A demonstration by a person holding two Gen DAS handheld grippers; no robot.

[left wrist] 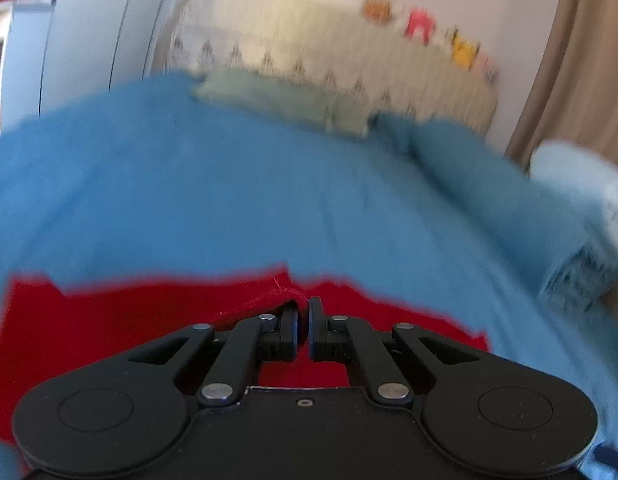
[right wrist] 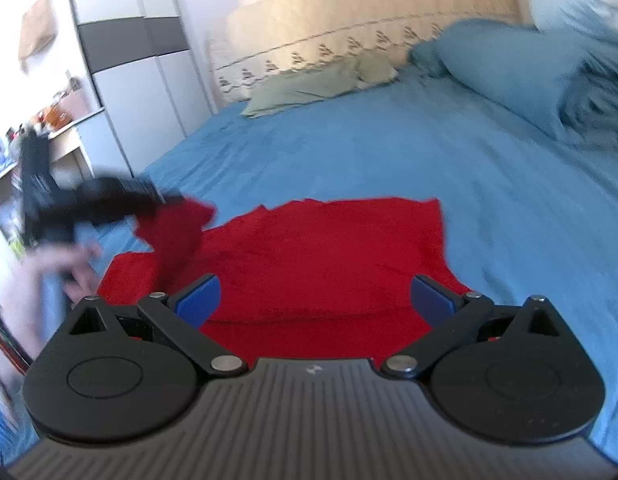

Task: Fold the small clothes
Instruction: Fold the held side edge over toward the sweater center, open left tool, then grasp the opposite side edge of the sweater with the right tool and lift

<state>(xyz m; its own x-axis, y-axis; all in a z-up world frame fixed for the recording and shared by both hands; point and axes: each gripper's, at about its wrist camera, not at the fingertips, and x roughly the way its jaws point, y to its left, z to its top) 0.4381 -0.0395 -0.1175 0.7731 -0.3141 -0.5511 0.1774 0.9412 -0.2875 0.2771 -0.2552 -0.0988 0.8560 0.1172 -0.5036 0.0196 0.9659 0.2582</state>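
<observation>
On the blue bed (right wrist: 349, 152), the red garment (right wrist: 317, 248) lies mostly unfolded. The left gripper (left wrist: 303, 312) pinches one corner in its jaws; the right gripper (right wrist: 315, 296) hovers with jaws spread, so most folding remains.

A home bedroom: blue-sheeted bed (right wrist: 389, 152), pillows (right wrist: 301, 88), padded headboard (right wrist: 349, 20), wardrobe (right wrist: 149, 60).

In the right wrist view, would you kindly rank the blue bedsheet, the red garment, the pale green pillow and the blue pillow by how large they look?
1. Blue bedsheet
2. Red garment, though nearness to the camera inflates it
3. Blue pillow and pale green pillow: too alike to rank, and the blue one runs out of frame.
</observation>
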